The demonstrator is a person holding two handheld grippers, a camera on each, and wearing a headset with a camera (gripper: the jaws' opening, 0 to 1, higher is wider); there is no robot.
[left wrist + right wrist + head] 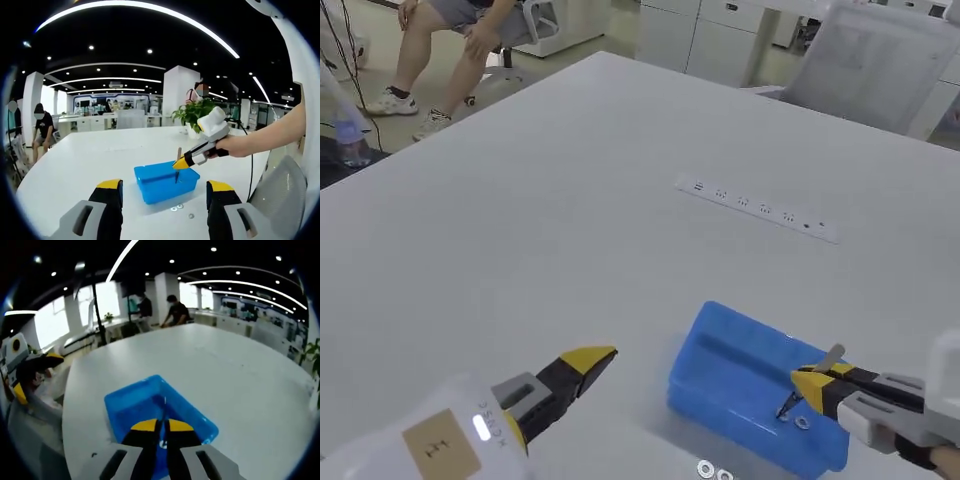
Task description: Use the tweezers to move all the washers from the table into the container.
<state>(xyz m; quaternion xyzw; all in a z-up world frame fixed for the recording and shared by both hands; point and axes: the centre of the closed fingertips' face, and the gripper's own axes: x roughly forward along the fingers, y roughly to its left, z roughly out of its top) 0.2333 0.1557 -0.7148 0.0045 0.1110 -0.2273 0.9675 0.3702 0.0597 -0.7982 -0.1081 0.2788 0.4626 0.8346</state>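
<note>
The right tool [161, 426] is closed narrowly on the tweezers [788, 402], which are pointed down into the blue container [735, 355]. A washer [802, 423] is seen just beside the tweezer tips, within the container's outline. More washers [706, 468] are seen on the white surface [570, 220], just beside the container's near wall. The left tool [165, 186] is held wide and empty, apart from the container.

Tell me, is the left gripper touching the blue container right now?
Apart. The head view shows bare table between the left gripper and the blue container; the left gripper view shows the container beyond its open jaws.
</note>
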